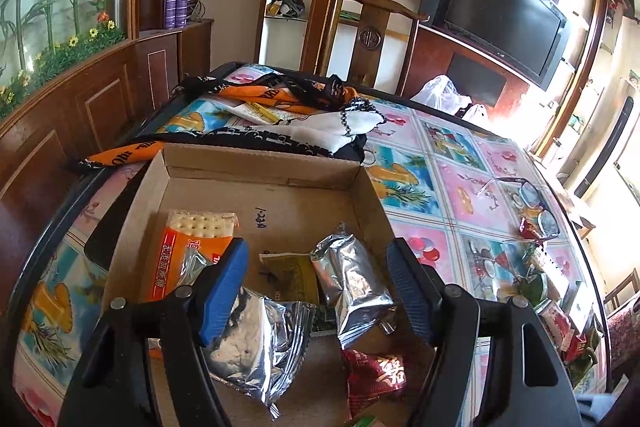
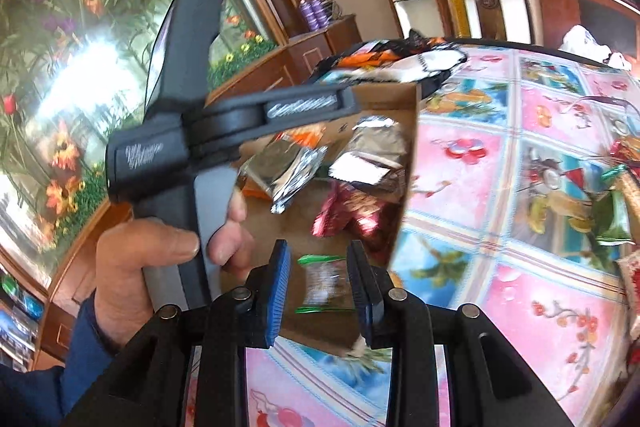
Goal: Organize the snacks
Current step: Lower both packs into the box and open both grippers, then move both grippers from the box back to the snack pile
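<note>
A shallow cardboard box (image 1: 260,167) sits on the table and holds several snacks: an orange cracker pack (image 1: 188,247), silver foil packs (image 1: 352,283) and a red packet (image 1: 376,383). My left gripper (image 1: 320,295) is open above the box, holding nothing. In the right wrist view the same box (image 2: 384,103) shows ahead, and the left gripper's body (image 2: 224,119) hangs over it in a hand. My right gripper (image 2: 320,287) is open over the box's near end, a small green-edged snack packet (image 2: 324,285) lying between its fingers. Whether they touch it is unclear.
More loose snacks (image 1: 560,323) and a pair of glasses (image 1: 532,203) lie on the patterned tablecloth (image 1: 460,195) to the right. An orange, black and white cloth bag (image 1: 280,111) lies behind the box. A wooden chair (image 1: 372,27) stands past the table's far edge.
</note>
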